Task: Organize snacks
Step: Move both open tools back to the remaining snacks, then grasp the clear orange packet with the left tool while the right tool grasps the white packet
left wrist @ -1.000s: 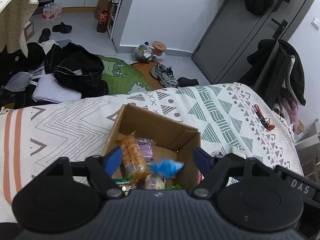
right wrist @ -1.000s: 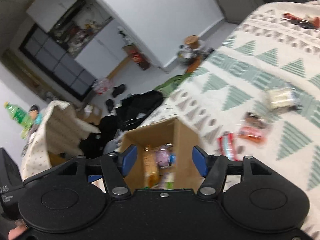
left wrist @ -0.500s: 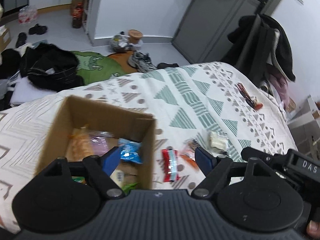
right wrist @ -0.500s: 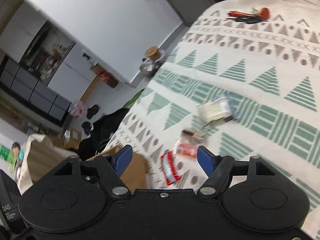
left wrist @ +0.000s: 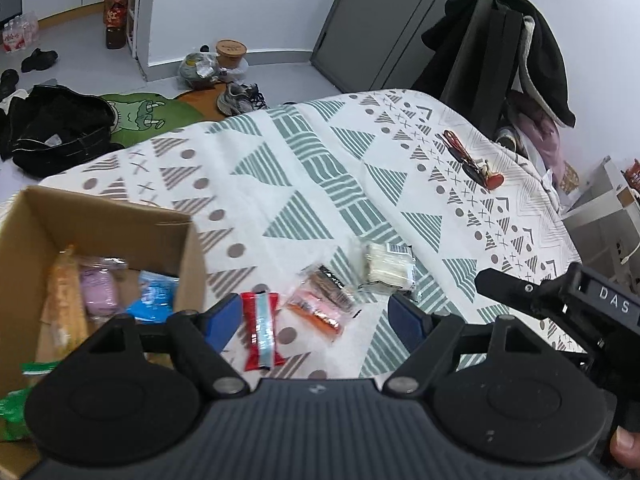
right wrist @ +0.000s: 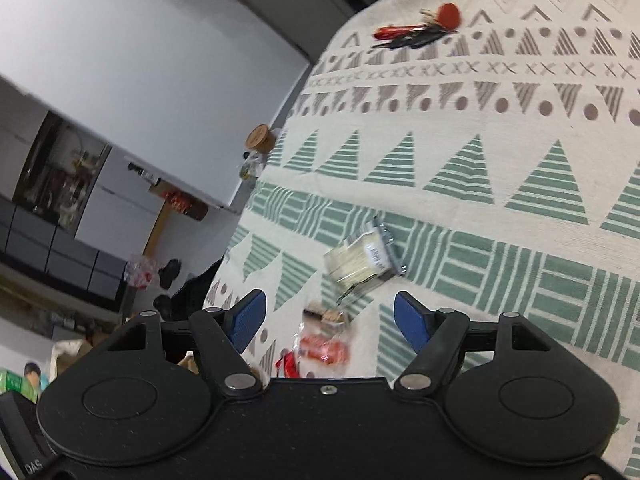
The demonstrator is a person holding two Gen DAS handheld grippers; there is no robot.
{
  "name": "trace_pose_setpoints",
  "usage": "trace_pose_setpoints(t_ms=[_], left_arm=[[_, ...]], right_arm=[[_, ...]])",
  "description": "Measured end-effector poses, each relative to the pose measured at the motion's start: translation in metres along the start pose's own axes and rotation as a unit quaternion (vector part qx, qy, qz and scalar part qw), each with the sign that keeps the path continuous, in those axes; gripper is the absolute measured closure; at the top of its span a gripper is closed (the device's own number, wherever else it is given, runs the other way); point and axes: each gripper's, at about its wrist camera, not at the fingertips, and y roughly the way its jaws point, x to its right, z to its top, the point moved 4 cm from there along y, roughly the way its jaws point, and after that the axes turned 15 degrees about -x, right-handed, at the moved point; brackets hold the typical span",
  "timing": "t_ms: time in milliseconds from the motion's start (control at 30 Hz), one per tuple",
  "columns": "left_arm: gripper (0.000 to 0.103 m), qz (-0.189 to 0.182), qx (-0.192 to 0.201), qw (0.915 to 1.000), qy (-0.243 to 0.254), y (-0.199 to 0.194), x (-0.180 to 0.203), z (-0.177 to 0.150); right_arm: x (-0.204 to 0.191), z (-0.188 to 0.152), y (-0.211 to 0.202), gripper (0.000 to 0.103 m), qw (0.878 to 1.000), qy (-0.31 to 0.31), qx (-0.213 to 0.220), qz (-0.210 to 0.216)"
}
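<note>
Now we have swung away from the cardboard box (left wrist: 96,240) toward the loose snacks (left wrist: 316,304) lying right of it on the bed (left wrist: 304,184); left gripper (left wrist: 316,316) and right gripper (right wrist: 328,320) fingers stand apart, empty, ready for another pick.

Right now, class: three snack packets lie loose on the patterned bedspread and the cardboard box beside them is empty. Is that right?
Not quite. The cardboard box is not empty: the left wrist view shows several snacks inside. The packets on the bedspread are as stated.
</note>
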Motion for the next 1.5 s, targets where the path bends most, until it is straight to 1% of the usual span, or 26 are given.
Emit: trace_pose_setpoints(t_ms=[100,167,200,233,333,367,500,633,700,733,867,900,933,967,1067,1167,1200,1233,1267,1300,1333,1367,1500], left_arm=[[0.028,-0.007,-0.006,0.9999,-0.006,0.014,0.008,0.002],[0.037,-0.011,-0.011,0.9998,-0.012,0.024,0.012,0.003],[0.04,-0.015,-0.014,0.9996,-0.019,0.03,0.013,0.004],[0.046,-0.018,-0.015,0.9994,-0.026,0.034,0.014,0.006],[0.054,-0.019,-0.018,0.9985,-0.048,0.049,0.015,0.009],[0.056,-0.019,-0.019,0.9982,-0.054,0.054,0.015,0.009],[0.057,-0.011,-0.026,0.9972,-0.069,0.072,0.015,0.012],[0.061,0.013,-0.056,0.9954,-0.077,0.095,0.012,0.014],[0.061,0.016,-0.066,0.9936,-0.09,0.105,0.007,0.014],[0.061,0.013,-0.066,0.9934,-0.093,0.108,0.005,0.016],[0.061,0.015,-0.062,0.9947,-0.08,0.114,0.008,0.024],[0.063,0.015,-0.063,0.9947,-0.079,0.116,0.008,0.025],[0.071,0.016,-0.064,0.9948,-0.078,0.117,0.007,0.026],[0.081,0.019,-0.064,0.9946,-0.08,0.117,0.006,0.027],[0.084,0.014,-0.064,0.9936,-0.092,0.119,0.0,0.03],[0.084,0.016,-0.064,0.9944,-0.082,0.12,0.001,0.032],[0.084,0.016,-0.066,0.9944,-0.082,0.12,0.001,0.032],[0.084,0.019,-0.067,0.9948,-0.074,0.121,0.002,0.033],[0.083,0.028,-0.073,0.9955,-0.054,0.124,0.006,0.034],[0.082,0.039,-0.077,0.9957,-0.033,0.127,0.01,0.034],[0.081,0.046,-0.079,0.9957,-0.018,0.128,0.013,0.033],[0.081,0.05,-0.077,0.9957,-0.014,0.129,0.014,0.033],[0.084,0.039,-0.073,0.9958,-0.039,0.126,0.008,0.033]], right_arm=[[0.008,0.006,0.006,0.033,1.0,0.012,-0.004,0.007],[0.013,0.009,0.013,0.034,1.0,0.017,-0.008,0.007],[0.016,0.011,0.015,0.036,1.0,0.019,-0.01,0.007],[0.018,0.013,0.019,0.039,1.0,0.022,-0.013,0.008],[0.02,0.016,0.029,0.044,0.999,0.022,-0.022,0.013],[0.021,0.017,0.033,0.044,0.999,0.023,-0.025,0.013],[0.03,0.021,0.049,0.044,0.998,0.042,-0.039,0.025],[0.035,0.023,0.064,0.044,0.996,0.056,-0.054,0.033],[0.036,0.025,0.07,0.044,0.996,0.06,-0.058,0.038],[0.038,0.026,0.074,0.044,0.996,0.062,-0.059,0.038],[0.044,0.032,0.088,0.044,0.995,0.076,-0.06,0.036],[0.046,0.033,0.092,0.045,0.995,0.078,-0.058,0.037],[0.047,0.034,0.094,0.045,0.994,0.08,-0.055,0.041],[0.047,0.035,0.096,0.045,0.994,0.083,-0.054,0.045],[0.049,0.04,0.099,0.045,0.993,0.092,-0.044,0.054],[0.053,0.045,0.103,0.045,0.991,0.108,-0.036,0.067],[0.054,0.046,0.104,0.046,0.991,0.109,-0.034,0.069],[0.054,0.046,0.105,0.054,0.991,0.111,-0.032,0.067],[0.055,0.046,0.106,0.061,0.992,0.112,-0.029,0.059],[0.056,0.046,0.107,0.075,0.992,0.111,-0.027,0.047],[0.058,0.046,0.108,0.076,0.993,0.108,-0.025,0.046],[0.059,0.045,0.108,0.077,0.993,0.107,-0.024,0.052],[0.056,0.043,0.103,0.083,0.995,0.084,-0.023,0.041]])
